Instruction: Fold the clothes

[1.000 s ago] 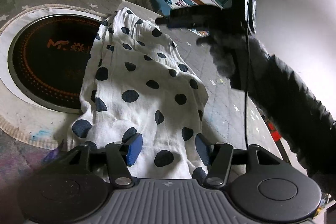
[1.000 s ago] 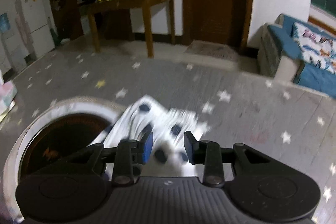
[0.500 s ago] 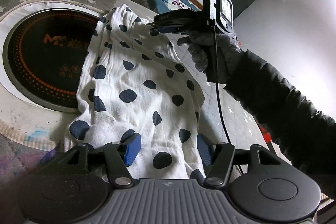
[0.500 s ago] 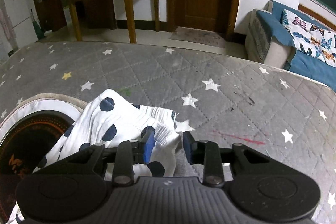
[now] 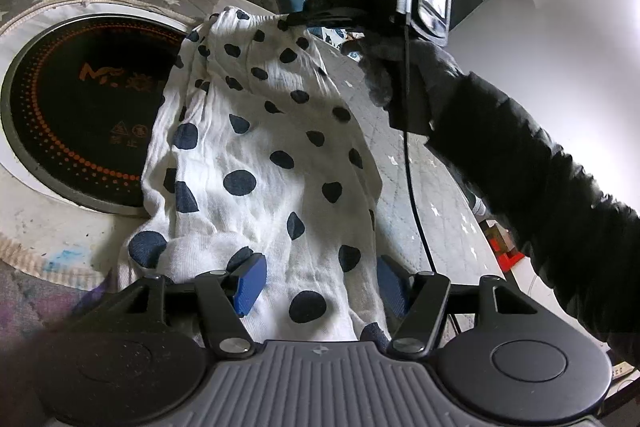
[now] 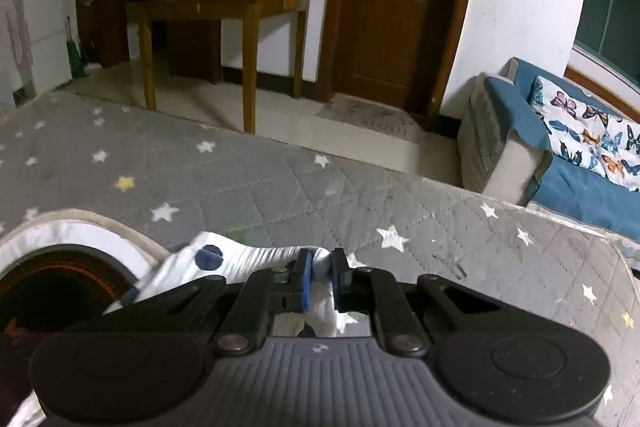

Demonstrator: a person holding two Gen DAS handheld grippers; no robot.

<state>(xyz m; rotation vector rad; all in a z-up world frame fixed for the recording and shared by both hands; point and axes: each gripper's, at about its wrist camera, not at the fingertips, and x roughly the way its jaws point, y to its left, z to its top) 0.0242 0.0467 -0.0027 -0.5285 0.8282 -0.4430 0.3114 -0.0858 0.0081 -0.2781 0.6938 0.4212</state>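
round black cooktop [image 5: 80, 107] — orange "M" logo, rest illegible | doormat [image 6: 372, 117] — lettering unreadable

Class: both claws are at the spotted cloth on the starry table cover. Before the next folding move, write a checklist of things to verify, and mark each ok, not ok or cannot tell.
1. Right claw shut on the far edge of the spotted cloth: ok.
2. Left claw gripping the near edge: not ok; it is open, with cloth lying between its pads.
3. Cloth free of the round black cooktop: not ok; its edge overlaps the cooktop.
4. Cloth smooth: not ok; it is wrinkled.
5. Cable clear of the cloth: cannot tell.
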